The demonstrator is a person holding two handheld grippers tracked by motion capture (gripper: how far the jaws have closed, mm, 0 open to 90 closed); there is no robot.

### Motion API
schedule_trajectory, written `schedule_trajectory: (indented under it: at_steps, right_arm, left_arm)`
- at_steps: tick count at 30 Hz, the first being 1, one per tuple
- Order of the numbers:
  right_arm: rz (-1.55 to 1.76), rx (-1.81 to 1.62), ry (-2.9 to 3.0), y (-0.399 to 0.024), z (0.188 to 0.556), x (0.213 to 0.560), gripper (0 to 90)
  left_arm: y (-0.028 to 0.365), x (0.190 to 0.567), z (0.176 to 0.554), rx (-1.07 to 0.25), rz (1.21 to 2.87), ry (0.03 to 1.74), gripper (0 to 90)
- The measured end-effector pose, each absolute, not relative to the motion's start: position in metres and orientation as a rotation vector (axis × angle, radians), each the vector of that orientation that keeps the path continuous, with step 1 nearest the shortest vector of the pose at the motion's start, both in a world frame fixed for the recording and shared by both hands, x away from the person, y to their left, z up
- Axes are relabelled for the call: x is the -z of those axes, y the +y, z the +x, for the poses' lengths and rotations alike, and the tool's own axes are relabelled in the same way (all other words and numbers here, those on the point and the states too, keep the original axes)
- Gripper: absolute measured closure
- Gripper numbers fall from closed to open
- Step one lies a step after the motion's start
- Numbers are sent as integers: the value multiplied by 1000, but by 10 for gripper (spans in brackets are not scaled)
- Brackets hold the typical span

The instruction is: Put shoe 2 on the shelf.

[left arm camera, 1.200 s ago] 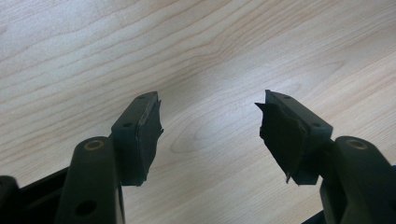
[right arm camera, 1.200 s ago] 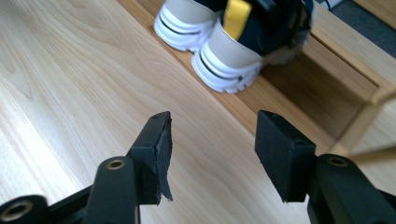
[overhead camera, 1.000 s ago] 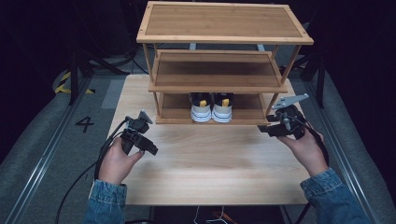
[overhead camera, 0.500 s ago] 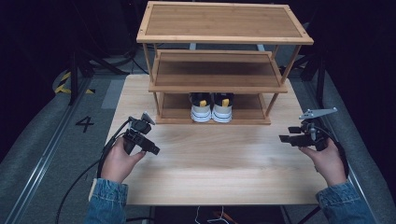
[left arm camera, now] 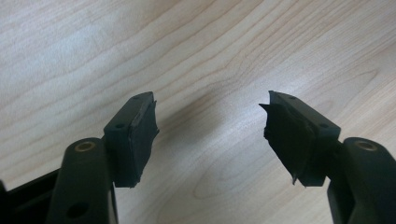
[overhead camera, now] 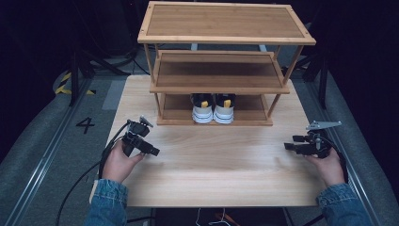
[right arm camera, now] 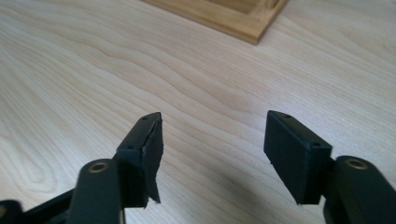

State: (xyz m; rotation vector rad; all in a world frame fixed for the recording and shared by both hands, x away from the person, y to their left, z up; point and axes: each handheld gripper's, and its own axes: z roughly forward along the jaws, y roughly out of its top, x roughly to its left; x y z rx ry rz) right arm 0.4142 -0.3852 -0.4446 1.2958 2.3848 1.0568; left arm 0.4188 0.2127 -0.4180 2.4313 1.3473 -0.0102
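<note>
A three-tier wooden shoe rack (overhead camera: 226,28) stands at the back of the light wooden table (overhead camera: 216,179). A pair of white sneakers (overhead camera: 214,109) with yellow heel tabs sits on its bottom shelf. My left gripper (overhead camera: 153,151) hovers low over the table at front left, jaws wide over bare wood (left arm camera: 210,100). My right gripper (overhead camera: 288,145) is near the table's right edge and points left, also wide (right arm camera: 215,116). The rack's base corner (right arm camera: 233,18) lies ahead of it. Both pairs of jaws have just been opening, with nothing between them.
A black cable (overhead camera: 89,174) trails from the left gripper off the table's left edge. The grey floor at left bears a number 4 marking (overhead camera: 85,125) and a metal rail. Dark stand legs rise behind the rack on both sides.
The right hand has swung right and down, away from the rack's front corner to the table's right edge. Its jaws have spread. The left gripper has dipped slightly.
</note>
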Motion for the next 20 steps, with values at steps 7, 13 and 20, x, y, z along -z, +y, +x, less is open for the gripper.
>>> schedule_trajectory:
  at_steps: [7, 13, 20]
  right_arm:
    - [1207, -1068, 2405, -385, 415, 462, 382]
    - [1230, -1058, 2377, -379, 414, 465, 385]
    - [1360, -1083, 2300, -372, 414, 465, 348]
  left_arm:
    - [216, 421, 417, 9, 2411, 1233, 316]
    - [220, 421, 415, -6, 2390, 1272, 323]
    - [225, 418, 413, -38, 2368, 1318, 322]
